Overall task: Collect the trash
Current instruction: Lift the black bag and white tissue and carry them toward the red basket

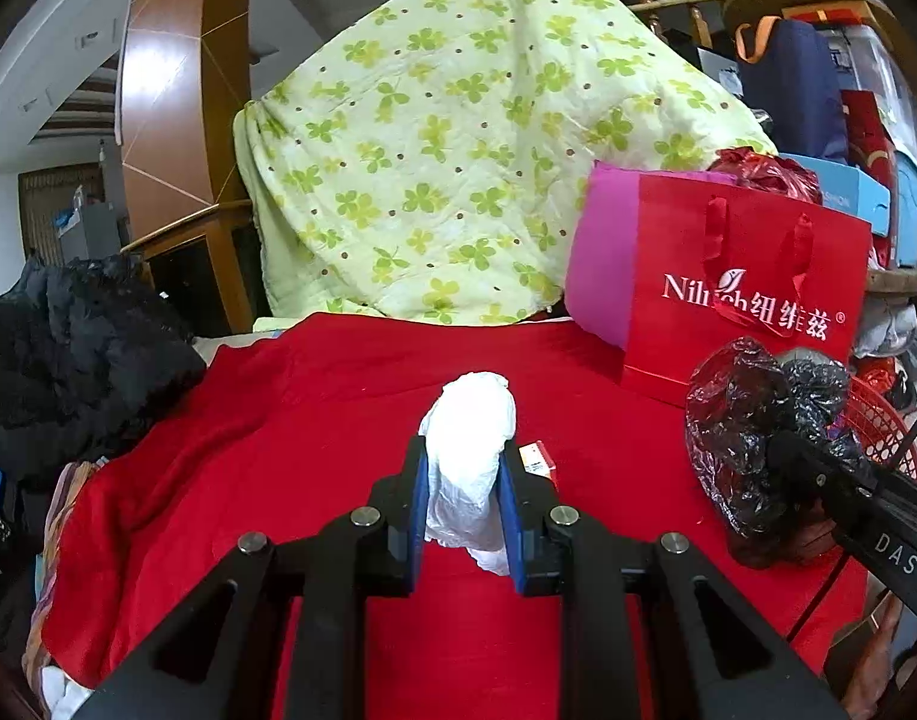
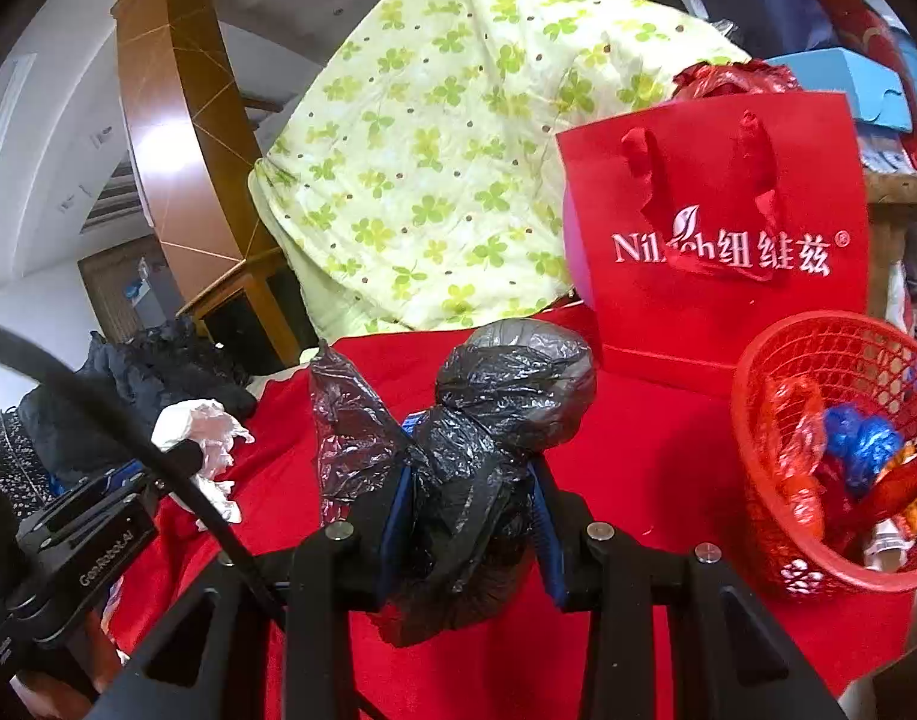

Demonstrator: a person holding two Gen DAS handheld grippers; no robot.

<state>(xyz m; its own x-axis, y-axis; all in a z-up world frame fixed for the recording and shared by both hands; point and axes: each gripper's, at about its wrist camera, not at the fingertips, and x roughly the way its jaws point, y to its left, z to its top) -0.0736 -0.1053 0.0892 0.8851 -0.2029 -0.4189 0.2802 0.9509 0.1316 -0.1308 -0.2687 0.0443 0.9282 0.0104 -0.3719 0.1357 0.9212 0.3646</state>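
Note:
My left gripper (image 1: 463,456) is shut on a crumpled white tissue wad (image 1: 467,420), held above the red cloth (image 1: 278,420). In the right wrist view the same white tissue wad (image 2: 197,426) shows at the left, in the left gripper (image 2: 179,456). My right gripper (image 2: 470,474) is shut on a crumpled black plastic bag (image 2: 506,390), lifted off the cloth. That black plastic bag (image 1: 752,420) also appears at the right of the left wrist view, with the right gripper (image 1: 788,450) behind it. A red mesh basket (image 2: 776,540) at the right holds several coloured wrappers.
A red paper gift bag (image 2: 716,312) with white lettering stands at the back right, beside the basket. A green floral quilt (image 1: 446,150) is draped behind the table. Dark clothing (image 1: 68,360) is piled at the left. A small red and white packet (image 1: 536,459) lies on the cloth.

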